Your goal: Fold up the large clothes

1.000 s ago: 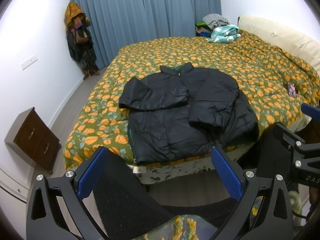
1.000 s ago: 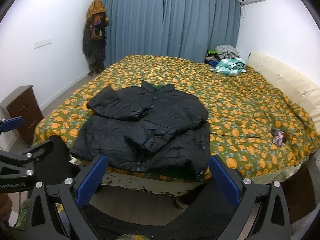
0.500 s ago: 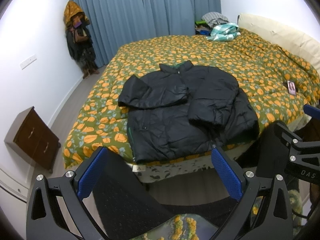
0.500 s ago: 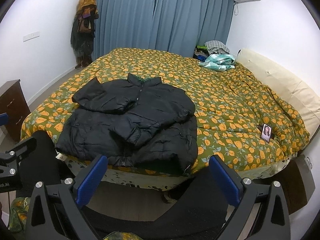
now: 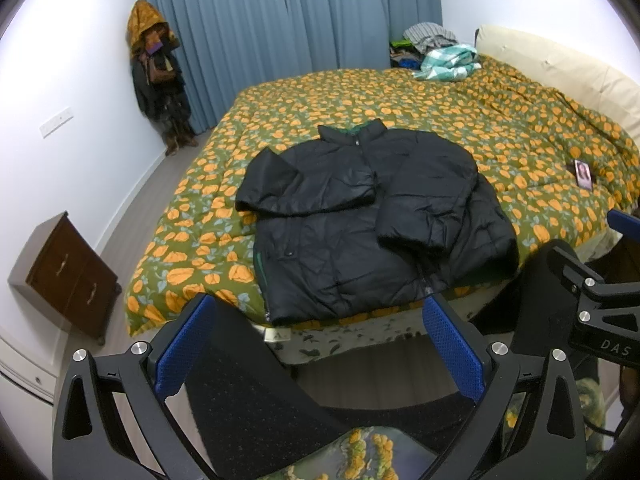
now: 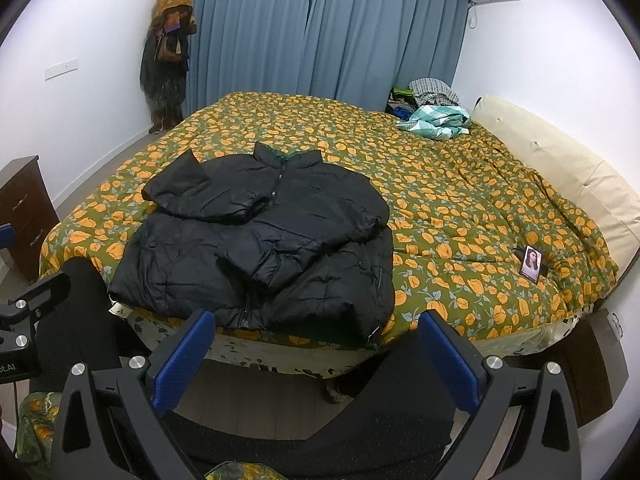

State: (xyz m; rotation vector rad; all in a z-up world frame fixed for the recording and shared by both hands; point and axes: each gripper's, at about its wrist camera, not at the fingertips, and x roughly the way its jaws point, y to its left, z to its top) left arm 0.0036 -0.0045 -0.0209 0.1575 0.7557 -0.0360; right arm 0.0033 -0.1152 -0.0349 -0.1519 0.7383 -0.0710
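**A:** Status: black puffer jacket (image 5: 372,216) lies front-up at the near edge of the bed (image 5: 500,120), both sleeves already crossed over the chest, hem right at the mattress edge. Left gripper (image 5: 316,344) and right gripper (image 6: 316,354) both hang off the bed, short of the hem, jaws spread wide, nothing in them.

**B:** Risks?

**A:** Puffy fill, slick shell. I expect a shallow pinch at the hem slips or takes only the top layer. Lifting the hem toward the collar probably spills the right sleeve (image 6: 288,252), which sits loose on top. The hem also overhangs slightly on the right corner, so a tug toward us likely drags the whole thing off.

**B:** Obstructions?

**A:** Nothing on the fold path. Phone (image 6: 532,262) lies on the quilt well to the right of the jacket. Checked blanket (image 6: 436,120) bunched at the far corner. Wooden nightstand (image 5: 66,276) on the left by the wall, coat rack (image 5: 158,76) in the corner by the curtains (image 5: 288,20). All well apart from the work.
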